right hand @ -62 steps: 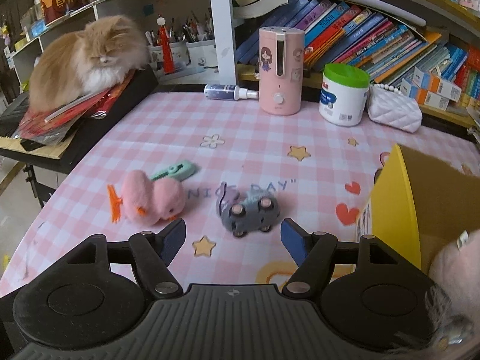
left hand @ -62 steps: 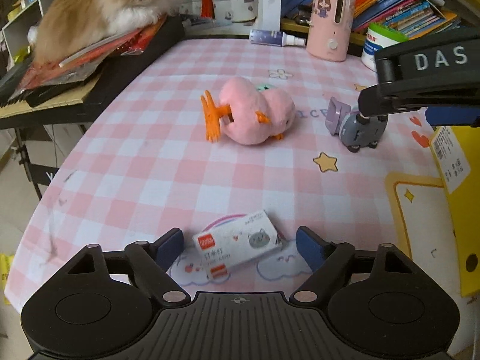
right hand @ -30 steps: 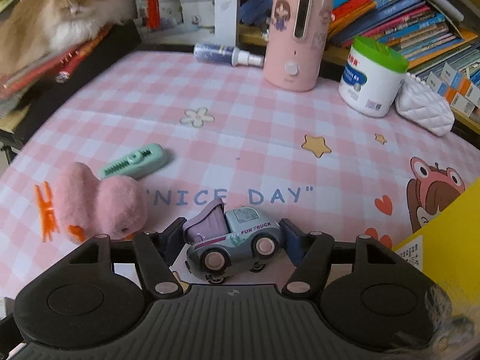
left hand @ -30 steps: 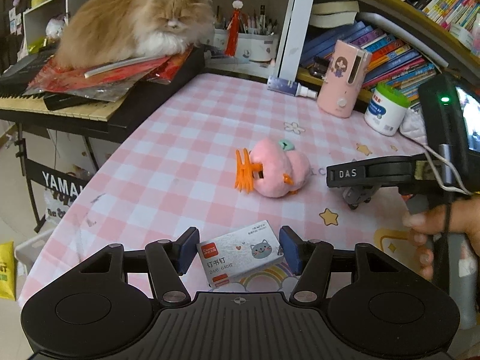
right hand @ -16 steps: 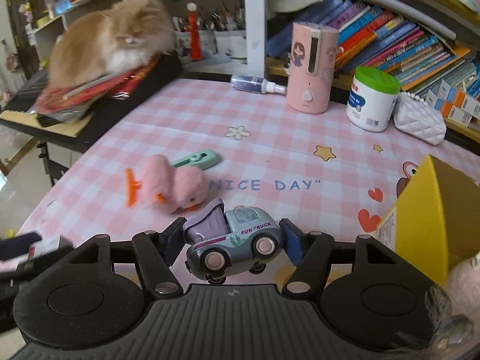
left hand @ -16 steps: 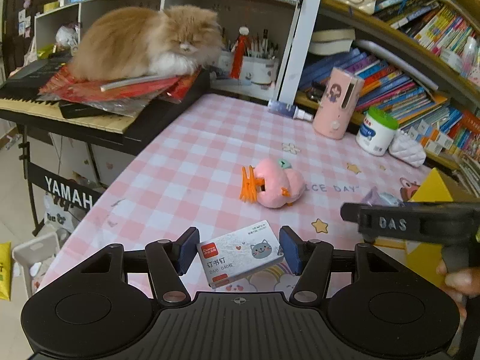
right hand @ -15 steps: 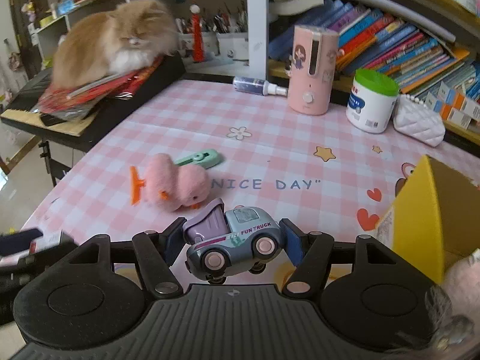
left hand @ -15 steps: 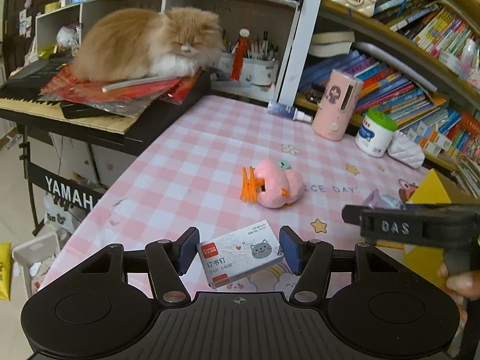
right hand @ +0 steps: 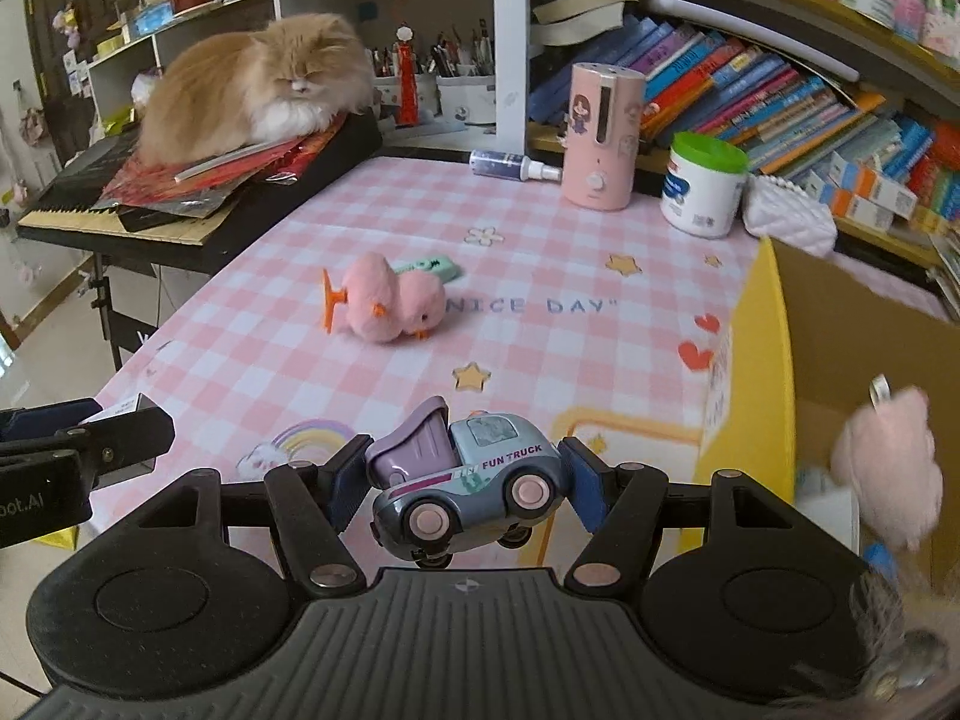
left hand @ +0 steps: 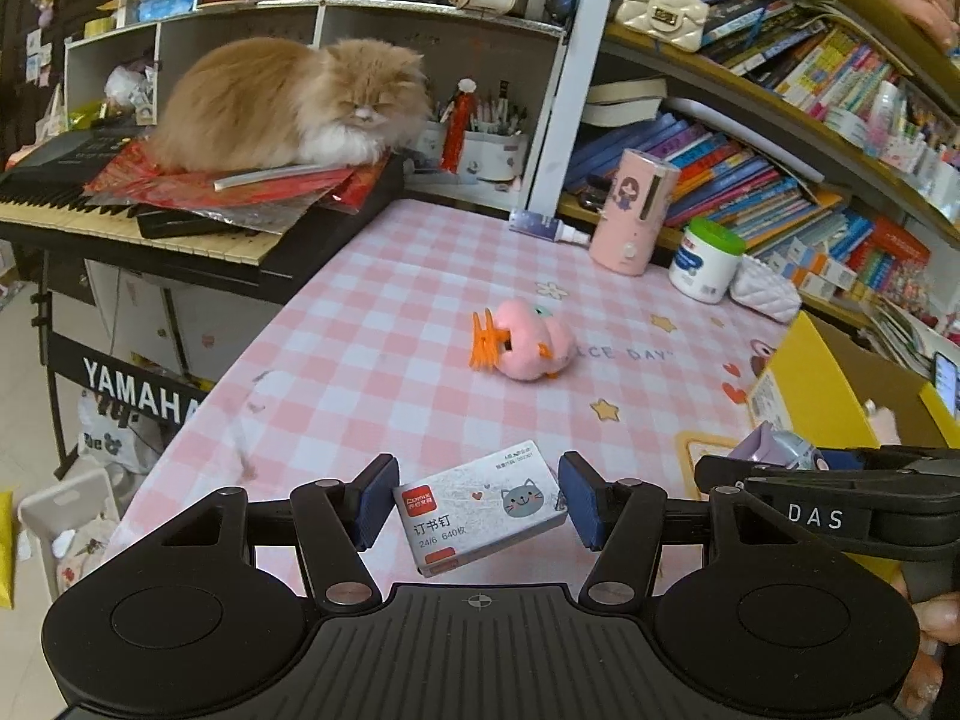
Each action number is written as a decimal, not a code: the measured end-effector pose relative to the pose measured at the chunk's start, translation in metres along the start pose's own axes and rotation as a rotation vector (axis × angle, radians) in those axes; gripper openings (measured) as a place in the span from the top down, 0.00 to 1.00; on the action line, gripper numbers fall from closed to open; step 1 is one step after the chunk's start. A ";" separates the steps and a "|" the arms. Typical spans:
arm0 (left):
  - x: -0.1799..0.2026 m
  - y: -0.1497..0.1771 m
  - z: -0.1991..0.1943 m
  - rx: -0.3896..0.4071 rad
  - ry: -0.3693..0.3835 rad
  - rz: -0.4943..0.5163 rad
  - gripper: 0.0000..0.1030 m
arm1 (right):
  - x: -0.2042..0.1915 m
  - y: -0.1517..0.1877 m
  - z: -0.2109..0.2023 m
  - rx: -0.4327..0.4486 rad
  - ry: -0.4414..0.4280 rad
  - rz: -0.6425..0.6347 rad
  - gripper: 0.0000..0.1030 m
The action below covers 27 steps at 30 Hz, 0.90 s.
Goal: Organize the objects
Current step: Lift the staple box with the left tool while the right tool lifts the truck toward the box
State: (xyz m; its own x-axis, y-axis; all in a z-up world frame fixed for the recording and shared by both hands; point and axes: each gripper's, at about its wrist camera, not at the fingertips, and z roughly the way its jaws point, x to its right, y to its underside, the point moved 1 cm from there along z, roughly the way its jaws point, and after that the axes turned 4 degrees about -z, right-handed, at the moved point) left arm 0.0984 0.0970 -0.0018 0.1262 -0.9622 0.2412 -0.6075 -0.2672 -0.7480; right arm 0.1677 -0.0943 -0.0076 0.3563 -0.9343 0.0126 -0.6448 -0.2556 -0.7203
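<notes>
Above the pink checked tablecloth, beside the open yellow box at right, the right gripper is clamped on a toy truck and the left gripper on a staples box, both lifted.

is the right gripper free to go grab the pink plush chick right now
Probably not yet. The right gripper is shut on the toy truck, so its jaws are full. The table around the pink plush chick looks clear; only a green clip lies behind it.

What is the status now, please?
Left tongs shut on staple box. Right tongs shut on toy truck. Yellow box open at right; path clear.
</notes>
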 end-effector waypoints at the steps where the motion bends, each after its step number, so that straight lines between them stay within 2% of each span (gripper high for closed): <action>1: -0.001 0.002 -0.005 0.002 0.006 0.005 0.44 | -0.002 0.004 -0.004 -0.002 0.002 0.004 0.38; 16: -0.010 0.037 -0.064 0.009 0.051 0.064 0.44 | -0.031 0.056 -0.059 -0.001 0.041 0.058 0.38; 27: -0.001 0.069 -0.086 -0.045 0.123 0.153 0.44 | -0.038 0.108 -0.097 -0.013 0.086 0.157 0.38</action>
State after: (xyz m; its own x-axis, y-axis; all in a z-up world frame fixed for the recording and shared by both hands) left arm -0.0113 0.0836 -0.0001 -0.0649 -0.9770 0.2029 -0.6473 -0.1135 -0.7537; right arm 0.0188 -0.1104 -0.0189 0.1920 -0.9806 -0.0401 -0.6967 -0.1074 -0.7093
